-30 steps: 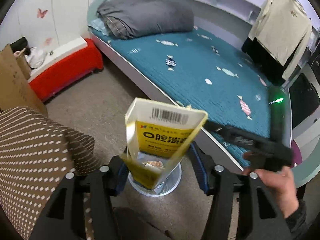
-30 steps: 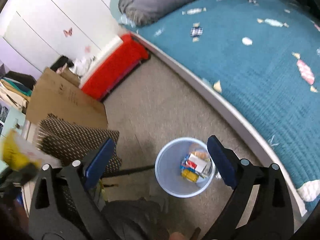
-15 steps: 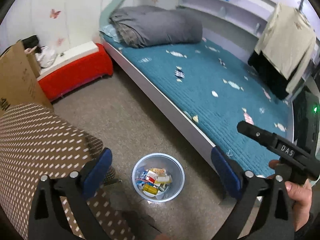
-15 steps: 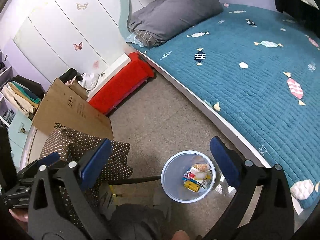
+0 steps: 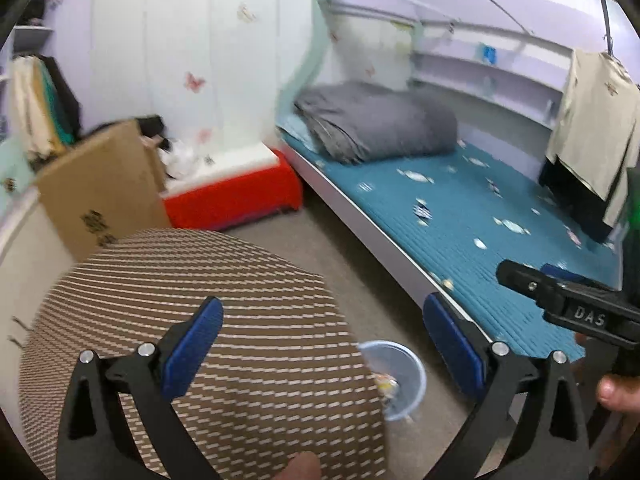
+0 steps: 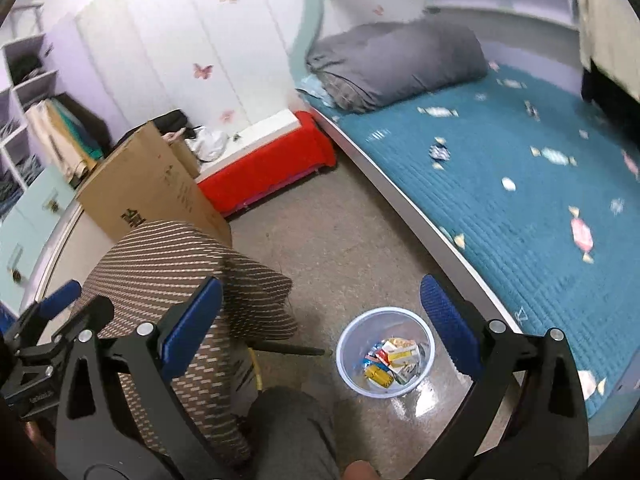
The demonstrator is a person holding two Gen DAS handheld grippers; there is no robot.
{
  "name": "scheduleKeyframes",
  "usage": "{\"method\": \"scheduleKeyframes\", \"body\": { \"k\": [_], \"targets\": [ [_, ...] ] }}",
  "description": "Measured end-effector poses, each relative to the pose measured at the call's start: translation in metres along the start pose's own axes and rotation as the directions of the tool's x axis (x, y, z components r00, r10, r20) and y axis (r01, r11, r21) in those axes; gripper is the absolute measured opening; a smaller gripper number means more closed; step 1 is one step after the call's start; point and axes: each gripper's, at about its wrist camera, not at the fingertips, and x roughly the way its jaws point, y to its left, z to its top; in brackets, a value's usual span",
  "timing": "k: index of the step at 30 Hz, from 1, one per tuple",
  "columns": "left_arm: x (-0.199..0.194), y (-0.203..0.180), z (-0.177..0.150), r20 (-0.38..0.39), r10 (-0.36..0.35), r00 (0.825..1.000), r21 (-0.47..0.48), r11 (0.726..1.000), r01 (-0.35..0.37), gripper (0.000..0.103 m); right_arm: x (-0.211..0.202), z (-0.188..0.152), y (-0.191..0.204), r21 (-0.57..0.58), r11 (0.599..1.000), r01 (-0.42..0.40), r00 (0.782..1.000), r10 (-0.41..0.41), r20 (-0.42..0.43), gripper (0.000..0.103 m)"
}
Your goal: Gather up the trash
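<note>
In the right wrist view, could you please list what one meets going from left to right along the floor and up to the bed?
Cardboard box → brown dotted cushion → red bench → trash bin → teal bed.

A second ago the left gripper (image 5: 320, 340) pinched a yellow carton above the clear trash bin (image 6: 385, 356); now its jaws stand wide with nothing between them, and a yellow carton (image 6: 380, 375) lies in the bin. Both claws have lifted; the bin sits lower and smaller between the right gripper (image 6: 320, 320) fingers.
</note>
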Motion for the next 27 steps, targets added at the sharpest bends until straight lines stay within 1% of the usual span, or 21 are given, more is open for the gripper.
{"method": "scheduleKeyframes", "body": {
  "k": [3, 4, 8, 12, 17, 19, 22, 27],
  "targets": [
    [-0.03, 0.018, 0.001, 0.043, 0.081, 0.996, -0.009, 0.997, -0.081, 0.098, -0.023, 0.003, 0.033, -0.057, 0.998, -0.002, 0.999, 0.005, 0.044, 0.097],
    [-0.043, 0.026, 0.001, 0.063, 0.113, 0.992, -0.014, 0.994, -0.113, 0.098, -0.031, 0.005, 0.045, -0.077, 0.997, -0.002, 0.998, 0.007, 0.063, 0.097],
    [-0.082, 0.052, 0.0, 0.115, 0.187, 0.976, -0.055, 0.982, -0.181, 0.098, -0.067, 0.008, 0.092, -0.16, 0.987, 0.01, 0.99, 0.012, 0.138, 0.097],
    [-0.115, 0.077, 0.0, 0.152, 0.227, 0.962, -0.125, 0.97, -0.209, 0.098, -0.096, 0.01, 0.125, -0.224, 0.974, 0.027, 0.979, 0.02, 0.205, 0.097],
    [-0.151, 0.098, 0.001, 0.191, 0.27, 0.944, -0.197, 0.952, -0.233, 0.098, -0.132, 0.01, 0.158, -0.284, 0.957, 0.065, 0.955, 0.022, 0.296, 0.097],
    [-0.166, 0.101, 0.0, 0.211, 0.275, 0.938, -0.219, 0.948, -0.229, 0.098, -0.142, 0.01, 0.162, -0.292, 0.954, 0.064, 0.948, 0.034, 0.318, 0.097],
    [-0.184, 0.102, -0.002, 0.242, 0.28, 0.929, -0.24, 0.945, -0.222, 0.098, -0.156, 0.007, 0.172, -0.319, 0.944, 0.09, 0.935, 0.03, 0.353, 0.097],
    [-0.209, 0.099, -0.005, 0.286, 0.312, 0.906, -0.268, 0.934, -0.237, 0.098, -0.171, 0.004, 0.176, -0.341, 0.936, 0.088, 0.925, 0.049, 0.376, 0.097]
  ]
}}
